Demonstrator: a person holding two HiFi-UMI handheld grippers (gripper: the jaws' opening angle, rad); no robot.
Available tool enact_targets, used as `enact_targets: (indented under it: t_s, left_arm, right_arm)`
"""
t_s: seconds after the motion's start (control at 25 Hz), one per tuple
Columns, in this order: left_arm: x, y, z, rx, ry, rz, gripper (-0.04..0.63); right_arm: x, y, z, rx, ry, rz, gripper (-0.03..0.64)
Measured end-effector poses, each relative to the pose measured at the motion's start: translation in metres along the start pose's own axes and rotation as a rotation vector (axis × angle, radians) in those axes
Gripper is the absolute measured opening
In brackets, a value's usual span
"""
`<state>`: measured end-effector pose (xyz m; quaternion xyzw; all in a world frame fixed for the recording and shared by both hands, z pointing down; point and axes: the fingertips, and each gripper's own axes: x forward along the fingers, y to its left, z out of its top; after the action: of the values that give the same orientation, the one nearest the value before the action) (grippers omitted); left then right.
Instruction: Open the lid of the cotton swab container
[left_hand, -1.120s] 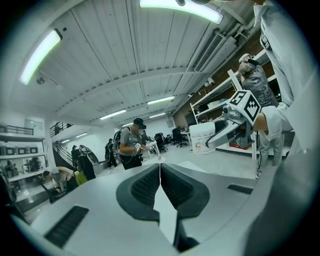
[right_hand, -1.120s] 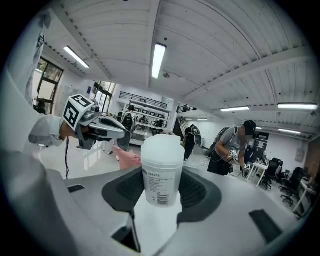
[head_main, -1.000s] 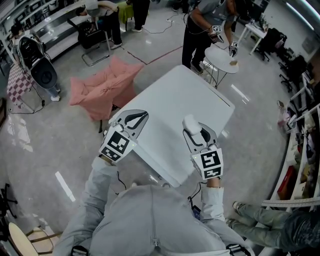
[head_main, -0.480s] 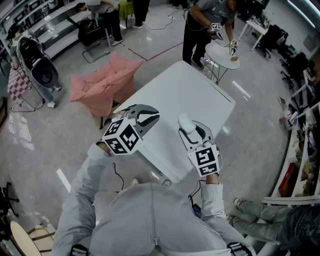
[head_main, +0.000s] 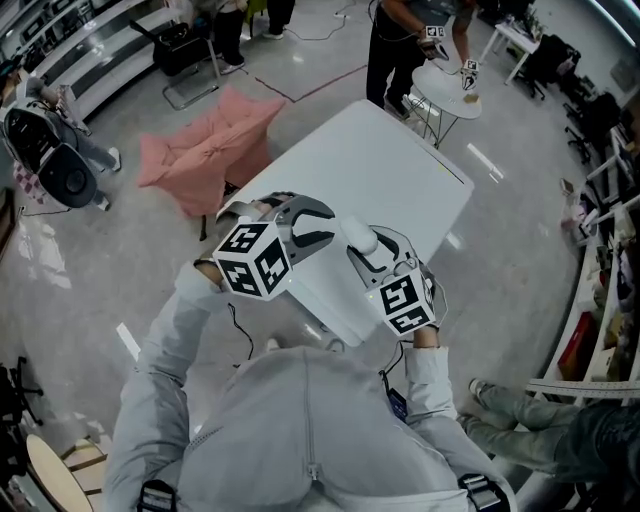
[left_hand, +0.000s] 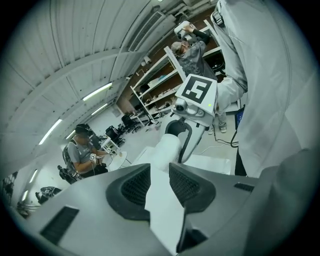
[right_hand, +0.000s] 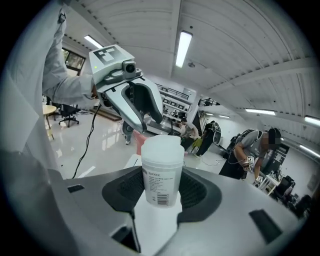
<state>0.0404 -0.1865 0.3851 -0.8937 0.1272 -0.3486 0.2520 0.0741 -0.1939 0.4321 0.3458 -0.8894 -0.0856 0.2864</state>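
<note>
The cotton swab container (right_hand: 161, 172) is a white translucent cylinder with a barcode label and its lid on. My right gripper (right_hand: 161, 189) is shut on its lower body and holds it upright above the white table (head_main: 380, 170). In the head view the container (head_main: 357, 237) stands out of the right gripper (head_main: 372, 252) at centre. My left gripper (head_main: 318, 226) is just left of it, pointing at it. Its jaws are opening, with nothing pressed between them. From the left gripper view the container (left_hand: 167, 150) lies straight ahead of the left gripper (left_hand: 160, 172). The left gripper (right_hand: 142, 107) looms behind the lid.
A chair draped in pink cloth (head_main: 205, 150) stands off the table's left side. A person (head_main: 400, 40) works with grippers at a small round table (head_main: 448, 95) beyond the far end. Shelving (head_main: 600, 330) lines the right.
The left gripper has swung right from the table's left edge up to the container, and its jaws have parted. The right gripper with the container has shifted a little left.
</note>
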Motion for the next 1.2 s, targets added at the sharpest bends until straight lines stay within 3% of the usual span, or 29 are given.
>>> enact_targets:
  t_s: [0.36,0.72,1.2]
  left_arm:
    - [0.018,-0.029,-0.004,0.096,0.029,-0.083,0.201]
    - [0.031,-0.052,-0.017,0.176,0.104,-0.149,0.213]
    - [0.036,-0.070,-0.029,0.180,0.145,-0.197,0.212]
  right_arm:
    - [0.014,0.021,-0.013,-0.132,0.061,0.059,0.216]
    - [0.026,0.044,-0.025,-0.271,0.154,0.165,0.216]
    - [0.031,0.061,-0.024,-0.333,0.194,0.232,0.216]
